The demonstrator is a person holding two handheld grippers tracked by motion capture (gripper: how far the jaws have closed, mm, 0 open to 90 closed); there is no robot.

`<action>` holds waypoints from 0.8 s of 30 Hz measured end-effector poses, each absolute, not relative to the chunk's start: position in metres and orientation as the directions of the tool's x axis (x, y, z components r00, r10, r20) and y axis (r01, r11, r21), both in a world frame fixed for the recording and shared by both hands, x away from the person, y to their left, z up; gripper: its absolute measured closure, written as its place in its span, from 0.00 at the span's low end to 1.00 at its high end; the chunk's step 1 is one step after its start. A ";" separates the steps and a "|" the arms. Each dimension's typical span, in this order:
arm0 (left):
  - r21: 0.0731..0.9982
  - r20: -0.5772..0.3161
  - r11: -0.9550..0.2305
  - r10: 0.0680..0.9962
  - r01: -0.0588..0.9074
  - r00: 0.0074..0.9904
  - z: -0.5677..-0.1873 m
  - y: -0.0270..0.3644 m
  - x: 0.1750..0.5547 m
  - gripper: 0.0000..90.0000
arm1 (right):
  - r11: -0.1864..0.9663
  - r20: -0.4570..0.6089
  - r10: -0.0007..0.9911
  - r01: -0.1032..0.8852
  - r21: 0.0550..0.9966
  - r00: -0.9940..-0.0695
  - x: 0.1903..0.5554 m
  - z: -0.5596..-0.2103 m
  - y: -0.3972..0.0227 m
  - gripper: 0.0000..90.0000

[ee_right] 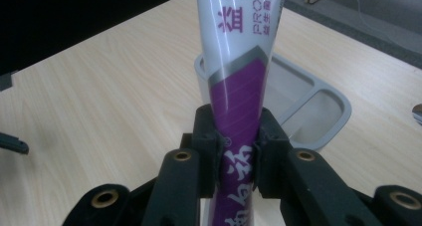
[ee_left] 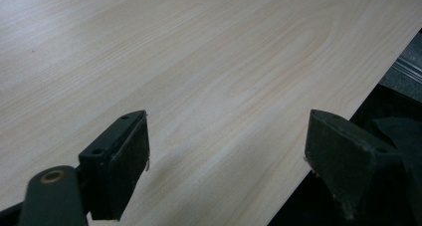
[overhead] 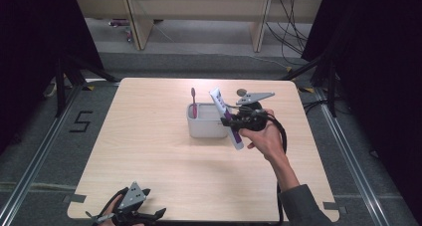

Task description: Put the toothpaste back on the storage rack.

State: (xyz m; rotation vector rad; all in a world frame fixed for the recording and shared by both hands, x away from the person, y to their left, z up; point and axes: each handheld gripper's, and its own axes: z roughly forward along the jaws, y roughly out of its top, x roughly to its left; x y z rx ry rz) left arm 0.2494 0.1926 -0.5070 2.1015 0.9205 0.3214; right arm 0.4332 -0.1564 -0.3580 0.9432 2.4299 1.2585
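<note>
A white and purple toothpaste tube (overhead: 226, 117) hangs tilted in the air beside the right end of a grey holder box (overhead: 206, 127), held by my right gripper (overhead: 234, 120). In the right gripper view both pads press on the purple part of the tube (ee_right: 238, 121), with the grey box (ee_right: 323, 111) behind it. A purple toothbrush (overhead: 194, 102) stands upright in the box's left end. My left gripper (overhead: 149, 217) rests at the table's near left edge, its jaws wide apart over bare wood (ee_left: 226, 151) with nothing between them.
The light wooden table (overhead: 149, 151) has dark floor and metal rails around it. Black stands flank the far corners. Wooden furniture legs and cables lie beyond the far edge.
</note>
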 end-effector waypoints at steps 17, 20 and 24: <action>0.760 -0.076 -0.420 0.700 0.496 0.710 -0.505 0.192 0.249 0.19 | 0.347 0.052 0.652 0.359 0.867 -0.757 0.455 -0.340 -0.139 0.84; 0.755 -0.065 -0.427 0.706 0.497 0.705 -0.505 0.194 0.248 0.19 | 0.339 0.049 0.656 0.352 0.873 -0.753 0.462 -0.338 -0.133 0.84; 0.755 -0.067 -0.427 0.705 0.498 0.706 -0.505 0.194 0.248 0.19 | 0.319 0.067 0.663 0.363 0.875 -0.746 0.466 -0.338 -0.129 0.84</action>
